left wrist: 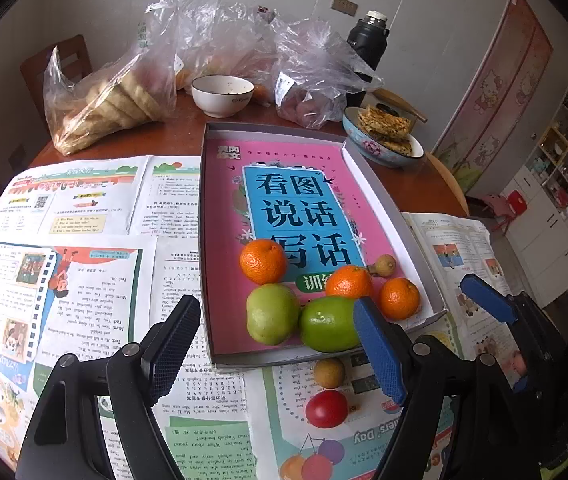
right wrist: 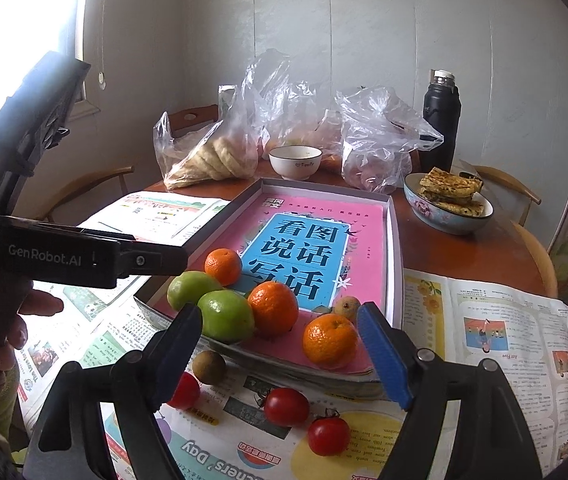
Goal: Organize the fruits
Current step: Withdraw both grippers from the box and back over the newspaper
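A grey box lid lined with a pink book holds three oranges, two green fruits and a small brown fruit. On the newspaper in front lie a brown longan and red tomatoes. My left gripper is open and empty, at the tray's near edge. My right gripper is open and empty, above the tomatoes. The left gripper's body shows in the right wrist view.
Newspapers cover the near part of a round wooden table. Behind the tray stand a white bowl, plastic bags of food, a black flask and a bowl of pancakes. Chairs surround the table.
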`<state>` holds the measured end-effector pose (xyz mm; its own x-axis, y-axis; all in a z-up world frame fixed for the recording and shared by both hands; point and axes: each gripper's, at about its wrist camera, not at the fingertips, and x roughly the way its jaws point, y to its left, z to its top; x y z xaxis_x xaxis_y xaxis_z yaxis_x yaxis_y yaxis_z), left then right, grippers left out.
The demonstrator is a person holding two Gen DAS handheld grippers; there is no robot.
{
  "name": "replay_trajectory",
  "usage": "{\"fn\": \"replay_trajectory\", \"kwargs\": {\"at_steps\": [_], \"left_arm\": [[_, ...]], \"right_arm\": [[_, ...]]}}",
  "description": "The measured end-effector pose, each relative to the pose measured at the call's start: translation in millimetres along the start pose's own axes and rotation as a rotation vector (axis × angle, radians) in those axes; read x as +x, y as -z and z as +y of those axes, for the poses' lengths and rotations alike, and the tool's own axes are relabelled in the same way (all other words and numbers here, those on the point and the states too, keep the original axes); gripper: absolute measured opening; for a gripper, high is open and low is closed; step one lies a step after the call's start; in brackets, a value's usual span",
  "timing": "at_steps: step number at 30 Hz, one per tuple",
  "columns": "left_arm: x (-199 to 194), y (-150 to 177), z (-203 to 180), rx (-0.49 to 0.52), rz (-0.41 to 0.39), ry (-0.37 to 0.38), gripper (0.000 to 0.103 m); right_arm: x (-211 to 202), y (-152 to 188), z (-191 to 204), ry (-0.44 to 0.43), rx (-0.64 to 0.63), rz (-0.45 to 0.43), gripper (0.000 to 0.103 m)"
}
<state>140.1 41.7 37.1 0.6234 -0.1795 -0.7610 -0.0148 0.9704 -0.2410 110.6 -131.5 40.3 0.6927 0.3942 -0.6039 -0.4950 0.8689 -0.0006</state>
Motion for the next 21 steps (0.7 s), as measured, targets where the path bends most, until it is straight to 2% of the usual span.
{"fn": "replay_trajectory", "kwargs": {"at_steps": [10,21], "left_arm": [[-13.8,6.4,-4.6,0.018,-0.015,0.021,0.080],[-27.8,14.6,-12.2,0.046,-0.030,0.041,0.080]], "right_arm": [[-10.0,-5.4,-27.4,0.011,0.075,-0.002,0.079],[-24.1,-7.3,-39.3,0.037,0.082,-0.006,0.079]]}}
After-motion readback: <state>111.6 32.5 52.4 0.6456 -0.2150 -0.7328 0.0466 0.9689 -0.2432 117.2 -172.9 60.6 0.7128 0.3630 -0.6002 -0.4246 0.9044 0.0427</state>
